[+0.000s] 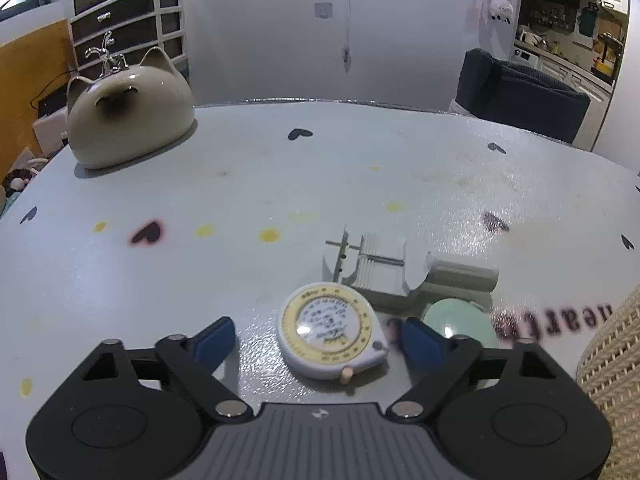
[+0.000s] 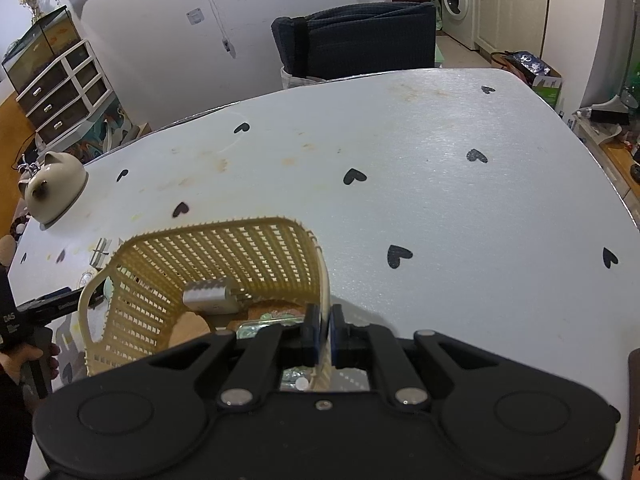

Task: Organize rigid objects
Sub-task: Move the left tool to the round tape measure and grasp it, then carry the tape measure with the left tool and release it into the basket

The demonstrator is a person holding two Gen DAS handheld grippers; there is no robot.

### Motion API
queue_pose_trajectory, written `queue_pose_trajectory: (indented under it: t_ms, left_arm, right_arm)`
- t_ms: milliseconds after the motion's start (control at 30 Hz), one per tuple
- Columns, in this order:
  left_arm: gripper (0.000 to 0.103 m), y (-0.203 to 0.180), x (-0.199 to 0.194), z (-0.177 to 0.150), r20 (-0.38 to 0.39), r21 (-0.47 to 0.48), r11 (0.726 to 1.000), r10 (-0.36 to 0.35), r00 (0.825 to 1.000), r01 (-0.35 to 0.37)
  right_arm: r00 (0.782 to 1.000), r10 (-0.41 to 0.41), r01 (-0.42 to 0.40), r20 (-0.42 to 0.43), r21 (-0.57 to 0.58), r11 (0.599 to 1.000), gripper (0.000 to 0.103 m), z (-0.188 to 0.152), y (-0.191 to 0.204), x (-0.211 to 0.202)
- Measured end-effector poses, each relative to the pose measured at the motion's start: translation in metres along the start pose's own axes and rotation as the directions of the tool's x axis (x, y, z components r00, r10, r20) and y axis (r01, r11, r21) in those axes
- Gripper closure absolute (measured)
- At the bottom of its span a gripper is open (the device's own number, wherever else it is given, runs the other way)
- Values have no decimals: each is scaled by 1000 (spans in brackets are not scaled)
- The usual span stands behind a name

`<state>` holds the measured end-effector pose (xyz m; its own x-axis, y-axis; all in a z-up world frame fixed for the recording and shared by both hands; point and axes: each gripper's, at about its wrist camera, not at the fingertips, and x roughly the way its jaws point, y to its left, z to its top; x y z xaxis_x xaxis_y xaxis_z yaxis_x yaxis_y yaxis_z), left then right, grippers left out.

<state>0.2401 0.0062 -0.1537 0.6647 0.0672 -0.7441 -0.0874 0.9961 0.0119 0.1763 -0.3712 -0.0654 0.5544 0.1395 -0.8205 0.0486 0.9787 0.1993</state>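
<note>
- Three small things lie loose on the table (image 1: pixel 160 280); the sorting looks only partly done.
- Far left, a cat-shaped pot (image 1: pixel 128 116) stands well apart from the rest. Whether it belongs to the task cannot be told.
- Near the middle, a round tape measure (image 1: pixel 330 328) with a yellow dial lies flat, not yet put away.
- Just behind it sits a grey ribbed tool (image 1: pixel 384 272), touching or nearly touching the tape measure.
- To the right of the tape measure, a pale green disc (image 1: pixel 456 316) lies partly hidden behind one finger.
- At the far right edge of the left view, the basket (image 1: pixel 612 360) shows its woven wall.
- In the right view the basket (image 2: pixel 208 256) already holds a silver block (image 2: pixel 208 294) and some smaller items on its floor, too hidden to name.
- The left gripper (image 1: pixel 316 340) has its jaws wide apart, one blue pad on each side of the tape measure. Neither pad touches it, so nothing is held.
- The right gripper (image 2: pixel 324 330) has its jaws closed tight on the basket's rim, pinching the wall and probably steadying it.
- Judged from this, the tape measure is the next thing to lift; the tool and the disc remain after it.
</note>
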Motion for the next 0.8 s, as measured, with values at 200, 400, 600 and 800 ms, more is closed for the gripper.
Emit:
queue_pose_trajectory:
  t_ms: [200,400,600,800]
  left_arm:
    - [41,-4,-2,1,29,-21,1000,10,1000,-9]
    - [47,-4,-7,-4,28,-29,1000,12,1000,-11]
    - [48,-2,-17,-11,25,-56,998,-14,1000,15]
    - [48,0,-33,-21,24,-82,996,-34,999,36]
  right_arm:
    - [1000,0,0,1,0,1000,98,0,0,0]
    - [1000,-1,1,0,0,1000,98,0,0,0]
    - [1000,2,-2,0,2,1000,98,0,0,0]
    - [1000,4,-4,1,4,1000,98,0,-1,0]
